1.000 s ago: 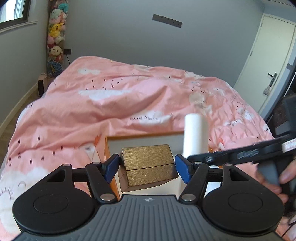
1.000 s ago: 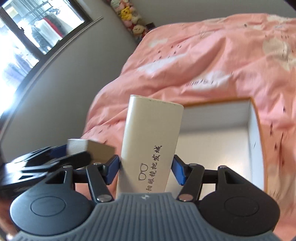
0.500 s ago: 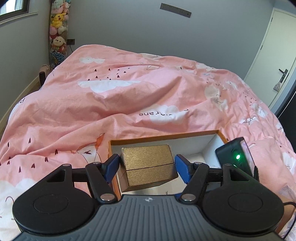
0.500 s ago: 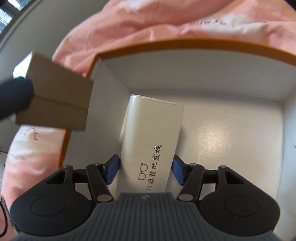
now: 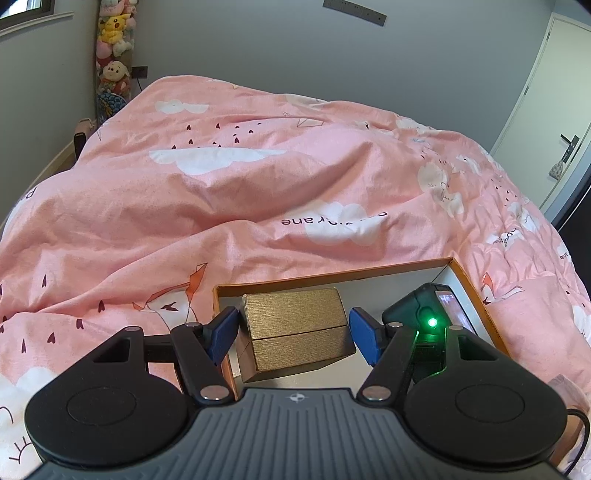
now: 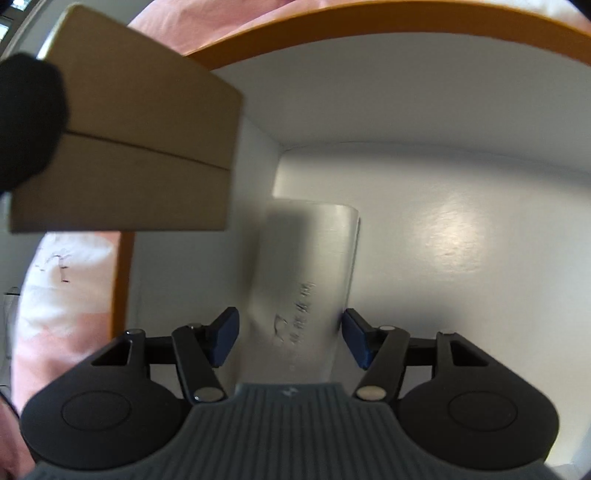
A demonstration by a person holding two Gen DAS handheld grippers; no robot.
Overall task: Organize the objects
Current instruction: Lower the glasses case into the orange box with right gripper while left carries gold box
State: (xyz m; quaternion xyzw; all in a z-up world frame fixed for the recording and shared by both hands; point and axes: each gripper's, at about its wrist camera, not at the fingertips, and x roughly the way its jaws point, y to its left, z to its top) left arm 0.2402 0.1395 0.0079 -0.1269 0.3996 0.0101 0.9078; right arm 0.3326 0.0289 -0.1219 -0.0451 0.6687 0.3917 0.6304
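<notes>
Over the orange-rimmed white box (image 5: pixel 334 277) on the pink bed (image 5: pixel 221 184), left tongs (image 5: pixel 293 334) are clamped on the gold box (image 5: pixel 295 328), held at the box's 9 o'clock wall. Right tongs (image 6: pixel 290 338) are opening; the blurred white case (image 6: pixel 306 280) lies between the pads inside the box, with gaps showing.

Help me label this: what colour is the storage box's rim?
Orange, with white inside walls. The storage box rim shows best in the right wrist view.

A home bedroom: a bed (image 5: pixel 258 192) under a pink cloud-print duvet, soft toys (image 5: pixel 112 48) stacked in the corner, a white door (image 5: pixel 546 92).
</notes>
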